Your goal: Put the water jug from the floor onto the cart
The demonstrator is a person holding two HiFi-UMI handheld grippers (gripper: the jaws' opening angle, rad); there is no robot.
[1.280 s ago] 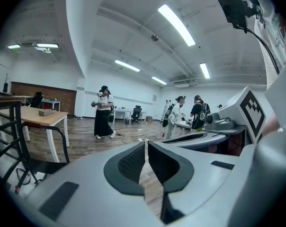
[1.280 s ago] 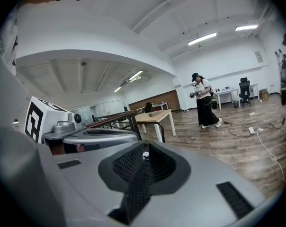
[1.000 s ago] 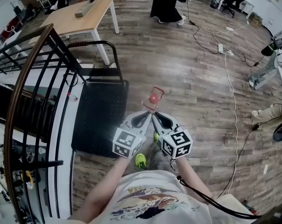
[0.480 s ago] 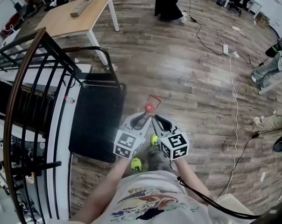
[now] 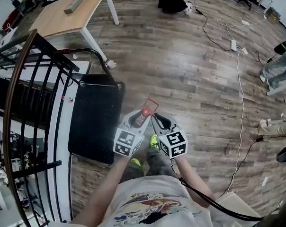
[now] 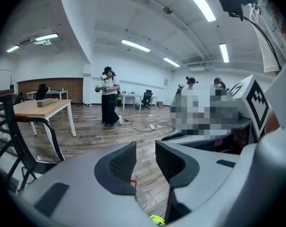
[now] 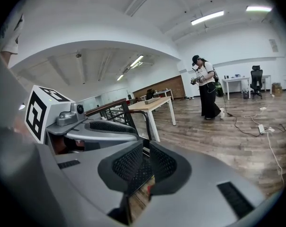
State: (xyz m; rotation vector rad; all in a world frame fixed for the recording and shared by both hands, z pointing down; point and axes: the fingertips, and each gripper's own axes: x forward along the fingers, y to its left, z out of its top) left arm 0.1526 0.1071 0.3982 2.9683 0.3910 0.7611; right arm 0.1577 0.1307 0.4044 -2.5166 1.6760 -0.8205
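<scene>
At the far left a dark stair railing point(image 5: 20, 79) curves past. Just right of it lies the cart point(image 5: 93, 126), a flat black deck with its push handle point(image 5: 93, 51) at the far end and its long side running near to far. A wooden table point(image 5: 62, 18) stands beyond it. The left gripper point(image 5: 139, 115) is the one nearer the cart. Its jaws have just been opening and now stand clearly apart, with bare floor between the pads point(image 6: 121, 161) and only a sliver of red low down that neither pad presses. The water jug point(image 5: 146, 112) shows as a red cap with a red loop handle point(image 5: 153, 102) slanting far and right. It sits right at both gripper tips and just right of the cart's long edge, over the floor rather than the deck. Its clear body is too faint to say whether it stands or hangs. The right gripper point(image 5: 153, 117) is shut, its mesh pads almost meeting with only a dark slit between them; a speck of red shows below, and I cannot tell if it pinches the handle. The coming move probably runs leftward, across the cart's edge. Nothing lies between jug and deck. Cables point(image 5: 240, 93) trail on the floor well to the right.
</scene>
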